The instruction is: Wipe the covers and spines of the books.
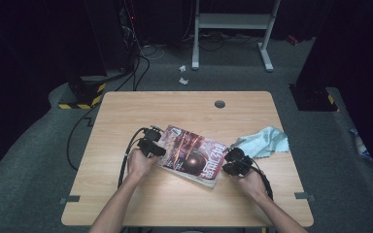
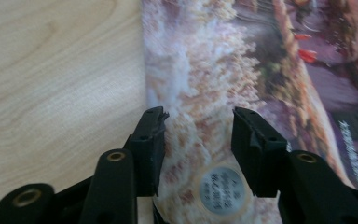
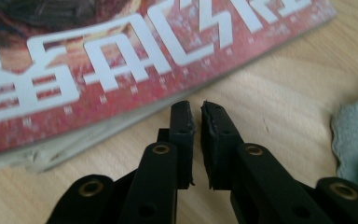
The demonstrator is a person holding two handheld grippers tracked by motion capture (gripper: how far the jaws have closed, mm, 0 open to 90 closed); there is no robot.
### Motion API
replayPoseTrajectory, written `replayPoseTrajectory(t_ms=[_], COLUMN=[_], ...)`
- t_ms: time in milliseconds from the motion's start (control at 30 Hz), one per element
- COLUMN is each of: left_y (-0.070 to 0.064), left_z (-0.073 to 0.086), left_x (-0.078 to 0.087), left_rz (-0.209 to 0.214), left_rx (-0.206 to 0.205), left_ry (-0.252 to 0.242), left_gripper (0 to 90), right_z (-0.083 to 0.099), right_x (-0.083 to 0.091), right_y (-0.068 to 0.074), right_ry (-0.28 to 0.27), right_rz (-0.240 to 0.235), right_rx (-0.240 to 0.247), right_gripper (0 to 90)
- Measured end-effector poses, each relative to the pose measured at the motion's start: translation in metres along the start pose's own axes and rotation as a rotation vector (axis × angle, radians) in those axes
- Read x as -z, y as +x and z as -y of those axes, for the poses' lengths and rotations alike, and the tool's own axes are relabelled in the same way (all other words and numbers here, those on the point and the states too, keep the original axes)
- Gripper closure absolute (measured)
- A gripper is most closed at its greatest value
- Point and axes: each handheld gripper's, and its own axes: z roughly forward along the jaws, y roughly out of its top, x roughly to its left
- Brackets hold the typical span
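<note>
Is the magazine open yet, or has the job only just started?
Only just started. The magazine lies closed and flat on the table. The left tool is open over the cover near its edge; the right tool, nearly shut, sits by the other edge, holding nothing. Gripping it is still to do.

Light wood worktop, rect. w/ rounded corners, grey grommet near far edge. Magazine lies flat at centre, angled, cover up. Light blue cloth crumpled just right of it, near the magazine's far-right corner.
</note>
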Motion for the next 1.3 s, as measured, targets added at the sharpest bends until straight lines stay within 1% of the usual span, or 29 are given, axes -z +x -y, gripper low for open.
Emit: replayPoseTrajectory(t_ms=[33,67,133,167,267,300,333,400,433,500,533,567,600,633,700,733,767,800,833,867,900,933,1000,1067,1167,1200,1233,1267,1300], left_y=[-0.003,-0.006,-0.015,-0.018,-0.026,-0.026,-0.025,-0.018,-0.013,-0.004,0.002,0.007,0.011,0.014,0.018,0.019,0.019,0.019,0.019,0.018,0.017,0.015,0.011,0.005,-0.001,-0.003,-0.006,-0.01,-0.013], left_z=[0.001,0.001,0.002,0.003,0.004,0.004,0.004,0.004,0.003,0.002,0.001,0.0,0.0,0.0,0.001,0.001,0.001,0.001,0.001,0.001,0.001,0.001,0.003,0.006,0.012,0.014,0.016,0.019,0.021], left_x=[0.001,0.002,0.002,0.003,0.003,0.004,0.006,0.008,0.009,0.011,0.013,0.013,0.013,0.012,0.006,0.004,0.001,0.0,0.0,0.001,0.001,0.001,0.002,0.003,0.006,0.008,0.009,0.011,0.012], left_rz=[0.003,0.009,0.032,0.048,0.065,0.069,0.063,0.015,0.005,-0.03,-0.061,-0.074,-0.076,-0.069,-0.074,-0.075,-0.073,-0.065,-0.059,-0.056,-0.054,-0.049,-0.042,-0.042,-0.033,-0.032,-0.027,-0.022,-0.018], left_rx=[-0.022,-0.033,-0.056,-0.066,-0.085,-0.079,-0.058,-0.028,-0.003,0.032,0.046,0.06,0.073,0.092,0.097,0.097,0.094,0.097,0.101,0.096,0.092,0.088,0.077,0.062,0.052,0.041,0.042,0.028,0.021], left_ry=[0.016,0.022,0.029,0.034,0.037,0.042,0.037,0.016,0.014,0.008,0.006,-0.002,-0.008,-0.014,0.013,0.026,0.035,0.033,0.029,0.031,0.032,0.031,0.032,0.04,0.054,0.066,0.067,0.076,0.084], left_gripper=[57.4,58.7,61.2,62.6,63.4,63.2,62.9,58.2,56.5,49.3,46.4,44.7,43.9,43.8,43.8,43.9,44.2,45.0,47.6,50.0,52.9,55.2,61.5,62.8,62.5,62.5,62.4,62.4,62.5], right_z=[-0.003,-0.007,-0.014,-0.018,-0.028,-0.032,-0.034,-0.036,-0.035,-0.029,-0.025,-0.019,-0.013,-0.009,0.004,0.009,0.012,0.015,0.017,0.018,0.018,0.017,0.013,0.009,0.003,0.001,-0.001,-0.004,-0.008], right_x=[-0.001,-0.003,-0.006,-0.008,-0.011,-0.012,-0.012,-0.012,-0.01,-0.004,0.0,0.006,0.011,0.015,0.024,0.027,0.028,0.028,0.027,0.026,0.024,0.023,0.017,0.011,0.003,0.002,0.002,0.002,0.001], right_y=[0.0,0.0,-0.002,-0.003,-0.007,-0.01,-0.012,-0.015,-0.014,-0.012,-0.011,-0.008,-0.005,-0.003,0.004,0.008,0.011,0.016,0.023,0.027,0.031,0.034,0.039,0.04,0.032,0.029,0.026,0.022,0.017], right_ry=[0.005,0.006,0.006,0.003,0.011,0.015,0.018,0.01,0.004,-0.019,-0.03,-0.046,-0.058,-0.068,-0.082,-0.077,-0.078,-0.071,-0.057,-0.052,-0.048,-0.044,-0.027,-0.009,0.021,0.016,0.023,0.02,0.027], right_rz=[0.004,0.009,0.007,0.015,0.024,0.027,0.028,0.03,0.029,0.018,0.009,-0.003,-0.01,-0.014,-0.047,-0.059,-0.066,-0.075,-0.092,-0.096,-0.104,-0.105,-0.091,-0.072,-0.048,-0.044,-0.03,-0.011,0.017], right_rx=[0.009,0.009,-0.002,0.002,-0.006,-0.012,-0.025,-0.027,-0.03,-0.026,-0.026,-0.019,-0.018,-0.005,0.001,0.009,0.025,0.042,0.06,0.087,0.087,0.099,0.113,0.116,0.09,0.088,0.058,0.071,0.066], right_gripper=[85.9,86.4,87.3,87.9,87.9,87.0,86.9,85.8,84.7,80.6,79.7,78.8,77.8,76.1,73.6,72.3,71.0,69.3,66.9,65.0,62.1,60.5,58.0,57.2,58.4,59.2,60.8,61.8,63.2])
